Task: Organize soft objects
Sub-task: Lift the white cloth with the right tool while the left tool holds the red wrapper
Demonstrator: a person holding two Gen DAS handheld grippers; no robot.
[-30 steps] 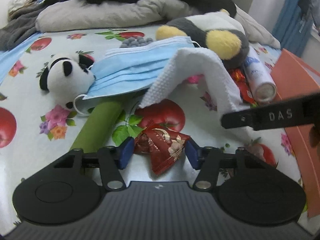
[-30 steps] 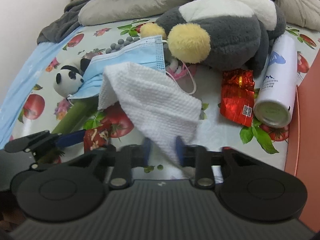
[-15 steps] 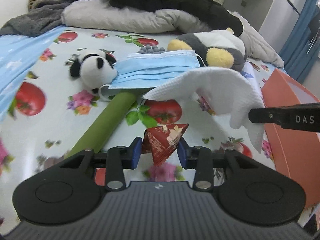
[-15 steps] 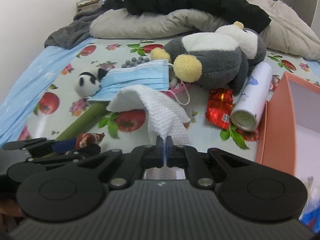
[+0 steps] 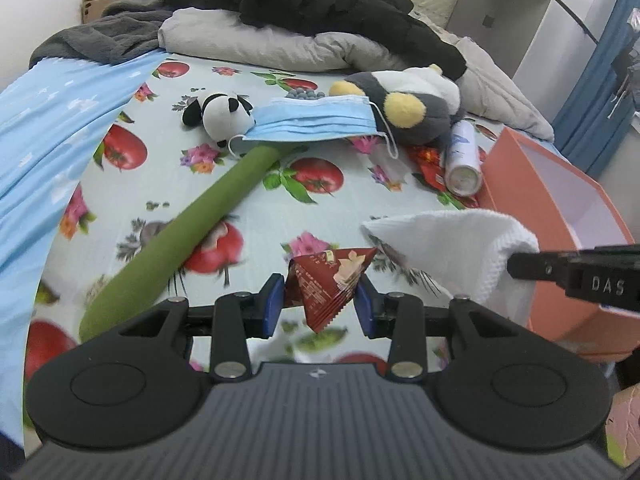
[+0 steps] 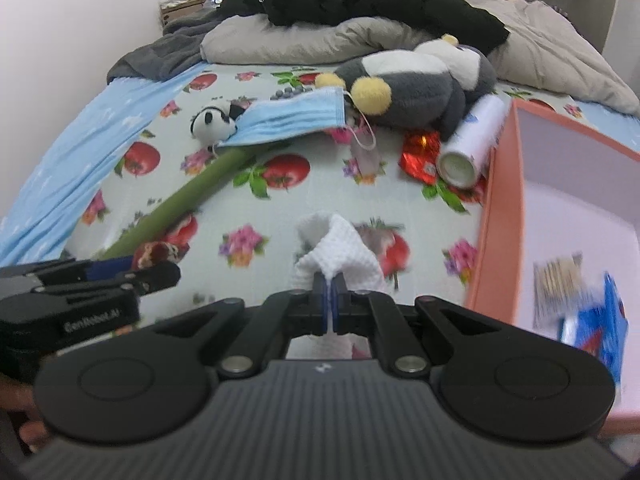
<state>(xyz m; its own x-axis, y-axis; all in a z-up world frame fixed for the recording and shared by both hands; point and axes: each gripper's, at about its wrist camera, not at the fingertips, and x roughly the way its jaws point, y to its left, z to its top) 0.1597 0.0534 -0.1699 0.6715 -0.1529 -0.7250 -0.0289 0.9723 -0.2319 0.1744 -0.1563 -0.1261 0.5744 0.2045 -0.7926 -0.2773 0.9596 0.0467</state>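
Both loads already lifted clear of the bed point(image 5: 352, 216), with the orange box point(image 6: 496, 216) as the likely drop, judged from the task. Seen from the right wrist, box wall at about three o'clock from the right gripper point(image 6: 329, 304), open top facing up, long wall running from near to far; jaws of that gripper closed tight on a fold of the white cloth point(image 6: 340, 248), which bunches up ahead of the tips at twelve o'clock and hangs below them. Seen from the left wrist, left gripper point(image 5: 320, 300) with jaws clamped on a dark red snack packet point(image 5: 328, 280), held between the blue pads point(image 5: 274, 300), pointed corner down; box out at two to three o'clock, beyond the cloth and the other gripper. Right hand therefore nearer the box, probably first to release; left needing to cross further toward three o'clock. Inside the box, blurred items, among them something blue, not readable. Left on the fruit-print sheet: green roll point(image 5: 188, 240) lying from seven toward one o'clock, small panda toy point(image 5: 220, 120), blue face mask point(image 5: 320, 124) draped over the roll's far end, grey penguin plush point(image 5: 404, 108), white spray can point(image 5: 462, 156) beside the box. Pillow, dark clothing and blanket heaped at the far end, blue curtain at far right
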